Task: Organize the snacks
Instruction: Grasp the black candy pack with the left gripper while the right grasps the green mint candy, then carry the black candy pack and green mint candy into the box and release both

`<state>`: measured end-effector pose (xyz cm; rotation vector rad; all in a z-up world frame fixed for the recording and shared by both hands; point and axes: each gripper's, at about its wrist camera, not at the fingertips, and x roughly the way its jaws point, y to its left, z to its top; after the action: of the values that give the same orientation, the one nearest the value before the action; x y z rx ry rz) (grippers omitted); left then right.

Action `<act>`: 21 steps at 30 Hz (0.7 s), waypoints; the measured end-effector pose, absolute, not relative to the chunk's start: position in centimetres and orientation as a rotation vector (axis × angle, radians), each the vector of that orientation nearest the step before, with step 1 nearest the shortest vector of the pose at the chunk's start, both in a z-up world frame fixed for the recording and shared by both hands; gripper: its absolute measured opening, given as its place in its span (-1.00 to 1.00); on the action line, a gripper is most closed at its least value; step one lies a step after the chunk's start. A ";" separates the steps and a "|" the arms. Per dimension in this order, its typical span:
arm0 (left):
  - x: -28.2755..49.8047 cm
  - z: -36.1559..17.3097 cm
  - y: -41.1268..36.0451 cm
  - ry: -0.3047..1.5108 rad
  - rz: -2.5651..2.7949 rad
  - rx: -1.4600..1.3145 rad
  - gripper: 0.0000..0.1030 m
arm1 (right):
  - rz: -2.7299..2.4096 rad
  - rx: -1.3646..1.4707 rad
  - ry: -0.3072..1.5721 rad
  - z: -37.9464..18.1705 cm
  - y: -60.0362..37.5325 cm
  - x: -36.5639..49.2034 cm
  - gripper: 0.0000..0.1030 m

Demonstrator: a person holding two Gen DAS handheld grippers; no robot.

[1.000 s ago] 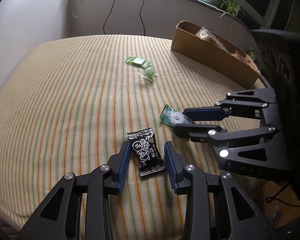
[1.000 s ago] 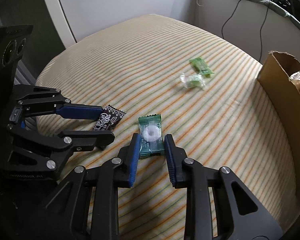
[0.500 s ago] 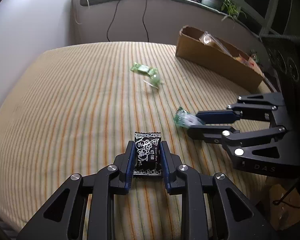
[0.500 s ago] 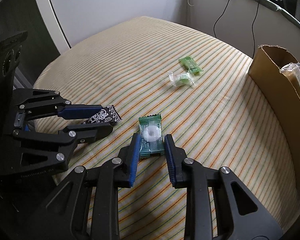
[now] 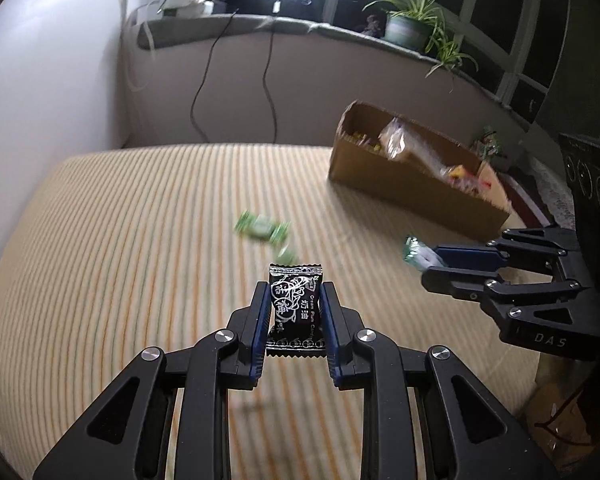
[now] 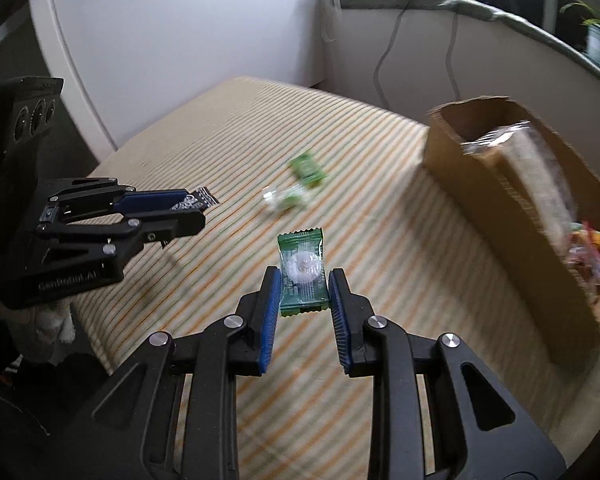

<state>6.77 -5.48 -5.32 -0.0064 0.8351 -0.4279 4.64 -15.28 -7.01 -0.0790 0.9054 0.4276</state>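
Note:
My left gripper (image 5: 294, 296) is shut on a black candy packet (image 5: 295, 310) with white print, held clear above the striped table. My right gripper (image 6: 303, 276) is shut on a green candy packet (image 6: 302, 270) with a white round sweet inside, also lifted off the cloth. In the left wrist view the right gripper (image 5: 426, 260) shows at the right edge with the green packet (image 5: 416, 252) at its tip. In the right wrist view the left gripper (image 6: 192, 210) shows at the left with the black packet (image 6: 196, 202). Two more green candies (image 5: 262, 228) (image 6: 308, 168) lie on the table.
A striped yellow tablecloth (image 5: 120, 260) covers the round table. An open cardboard box (image 5: 412, 184) (image 6: 512, 216) with several snacks stands at the far right of it. Behind are a grey ledge with cables (image 5: 272, 64) and a potted plant (image 5: 412, 28).
The left gripper closed on the black packet, and both grippers rose off the table with their packets, tilting up so more of the box and the ledge shows.

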 end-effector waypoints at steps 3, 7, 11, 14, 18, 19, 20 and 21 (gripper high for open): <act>8.2 -4.3 -6.6 0.814 -0.452 0.002 -0.56 | 0.379 -0.062 0.879 -5.9 -17.5 5.0 -0.50; 10.0 -3.1 -8.5 0.785 -0.477 0.021 -0.56 | 0.325 -0.037 0.850 -4.5 -19.9 5.6 -0.50; 12.0 -2.2 -10.3 0.765 -0.506 0.031 -0.56 | 0.268 -0.023 0.826 -3.5 -22.5 6.4 -0.50; 13.5 -1.7 -11.5 0.755 -0.523 0.035 -0.56 | 0.239 -0.016 0.816 -3.0 -24.2 7.1 -0.50; 15.4 -1.1 -12.8 0.750 -0.548 0.031 -0.56 | 0.202 -0.005 0.805 -2.6 -26.4 8.1 -0.50; 15.7 -0.9 -13.1 0.750 -0.553 0.031 -0.56 | 0.192 -0.003 0.803 -2.5 -27.0 8.4 -0.50; 16.1 -0.8 -13.4 0.749 -0.557 0.033 -0.56 | 0.183 -0.003 0.801 -2.4 -27.4 8.5 -0.50; 16.7 -0.7 -13.9 0.747 -0.562 0.037 -0.56 | 0.172 -0.003 0.800 -2.4 -27.8 8.9 -0.50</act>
<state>16.70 -13.90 -0.67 0.0369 0.7467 -0.5621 8.88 -27.84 -2.39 -0.0032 0.7997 0.1722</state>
